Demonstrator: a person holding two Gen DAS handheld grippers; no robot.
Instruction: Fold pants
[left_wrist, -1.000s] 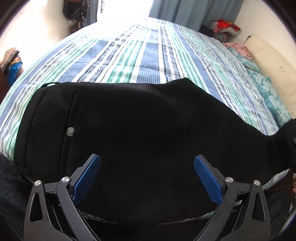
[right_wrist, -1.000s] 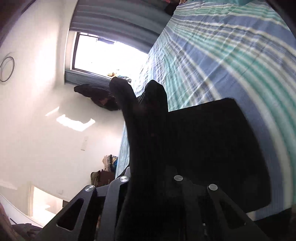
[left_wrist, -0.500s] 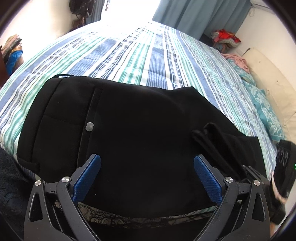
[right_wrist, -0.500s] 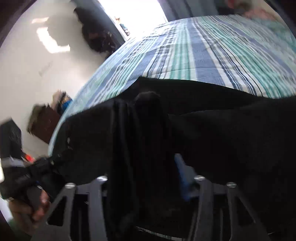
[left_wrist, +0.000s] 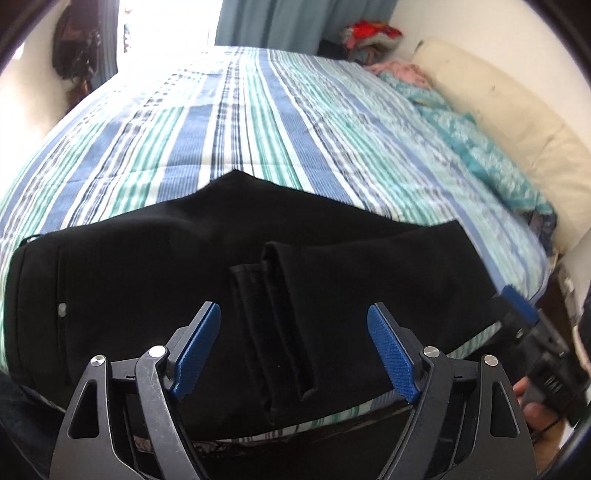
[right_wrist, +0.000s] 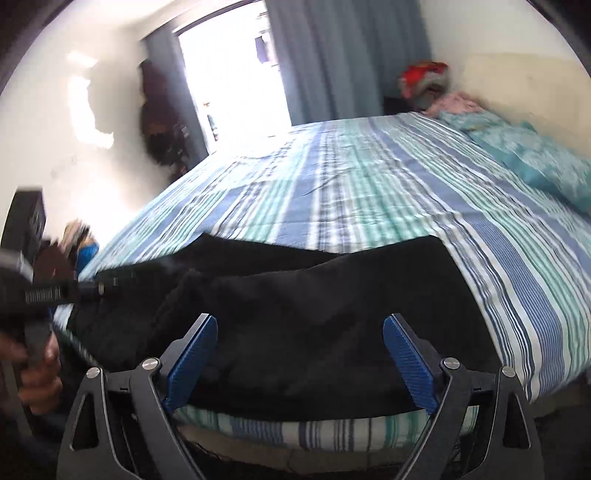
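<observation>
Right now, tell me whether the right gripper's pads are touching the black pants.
Apart. The right wrist view shows both pads spread, jaws opening, nothing between them; the black pants lie beyond.

Bare striped bedspread (left_wrist: 280, 122) beyond pants (left_wrist: 147, 266).

Pants (left_wrist: 147, 266): solid black, one pale button. Bedspread (left_wrist: 258, 122) beneath the pants: blue, teal and white stripes with thin dark lines. Pillow (right_wrist: 524, 147) at the bedspread's far right: turquoise, pale print. Curtain (right_wrist: 351, 55) beyond the bedspread: grey-blue. Gripper pads (left_wrist: 195, 347): blue, ribbed; frames black.
</observation>
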